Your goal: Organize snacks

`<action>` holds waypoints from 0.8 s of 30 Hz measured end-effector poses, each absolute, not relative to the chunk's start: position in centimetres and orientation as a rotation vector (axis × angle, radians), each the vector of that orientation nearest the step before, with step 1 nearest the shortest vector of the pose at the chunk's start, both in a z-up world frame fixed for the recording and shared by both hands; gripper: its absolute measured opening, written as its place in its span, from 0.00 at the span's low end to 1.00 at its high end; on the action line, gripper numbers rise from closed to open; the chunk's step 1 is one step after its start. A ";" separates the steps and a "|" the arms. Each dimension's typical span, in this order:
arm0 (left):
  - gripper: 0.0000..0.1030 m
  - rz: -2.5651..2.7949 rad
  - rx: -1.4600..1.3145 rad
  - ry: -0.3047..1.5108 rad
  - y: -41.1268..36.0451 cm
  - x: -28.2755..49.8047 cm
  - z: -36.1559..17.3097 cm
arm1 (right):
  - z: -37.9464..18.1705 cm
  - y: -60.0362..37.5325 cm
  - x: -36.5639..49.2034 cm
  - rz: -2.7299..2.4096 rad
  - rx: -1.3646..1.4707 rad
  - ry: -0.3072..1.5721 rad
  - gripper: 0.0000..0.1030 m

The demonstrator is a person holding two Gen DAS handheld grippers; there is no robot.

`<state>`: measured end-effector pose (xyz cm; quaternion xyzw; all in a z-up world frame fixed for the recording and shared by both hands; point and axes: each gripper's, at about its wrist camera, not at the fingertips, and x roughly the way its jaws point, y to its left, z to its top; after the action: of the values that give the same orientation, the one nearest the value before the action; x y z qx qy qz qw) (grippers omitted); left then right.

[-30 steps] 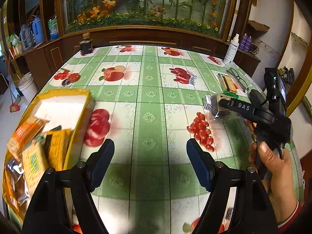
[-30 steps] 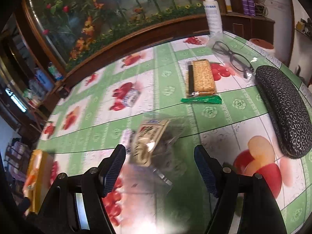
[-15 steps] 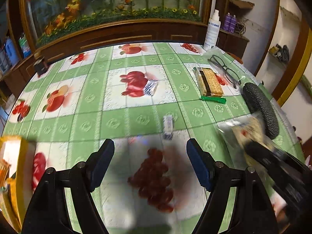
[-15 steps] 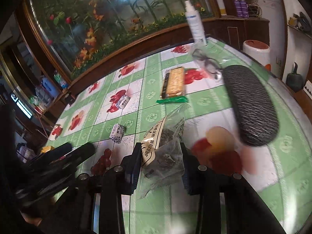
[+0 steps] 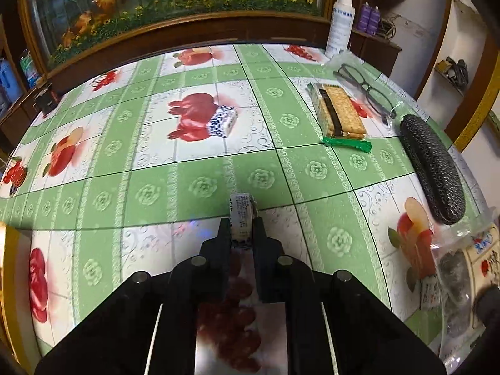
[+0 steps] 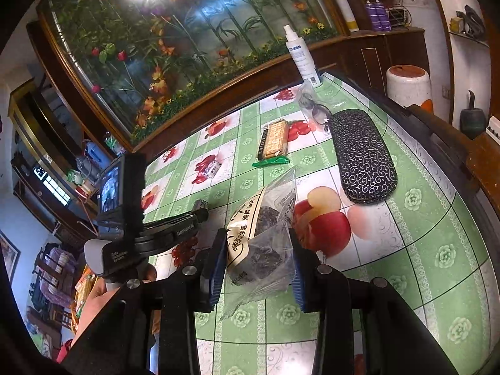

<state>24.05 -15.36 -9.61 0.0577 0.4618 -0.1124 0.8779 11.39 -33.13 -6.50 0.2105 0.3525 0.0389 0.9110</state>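
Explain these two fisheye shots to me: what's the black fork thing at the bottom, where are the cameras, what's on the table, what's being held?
No robot arm here: a person holds a two-finger gripper in each hand, and each has a camera looking forward along its fingers.

In the left wrist view, the left gripper is shut on a small wrapped snack.

In the right wrist view, the right gripper is closed on a clear bag of dark snacks. The other handheld unit with its small screen shows at the left.

Lying on the green fruit-print tablecloth: a blue-patterned wrapped snack, a cracker pack, glasses, a black glasses case and a white spray bottle.
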 end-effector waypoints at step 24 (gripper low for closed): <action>0.10 -0.019 0.051 0.780 -2.4 9.5 -3.7 | -5.7 -19.7 7.2 0.272 0.214 0.758 0.36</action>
<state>9.51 -2.43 -3.71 0.0247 0.3802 -0.0091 0.9245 7.25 -19.69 -5.72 0.1039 0.3680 0.1322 0.9145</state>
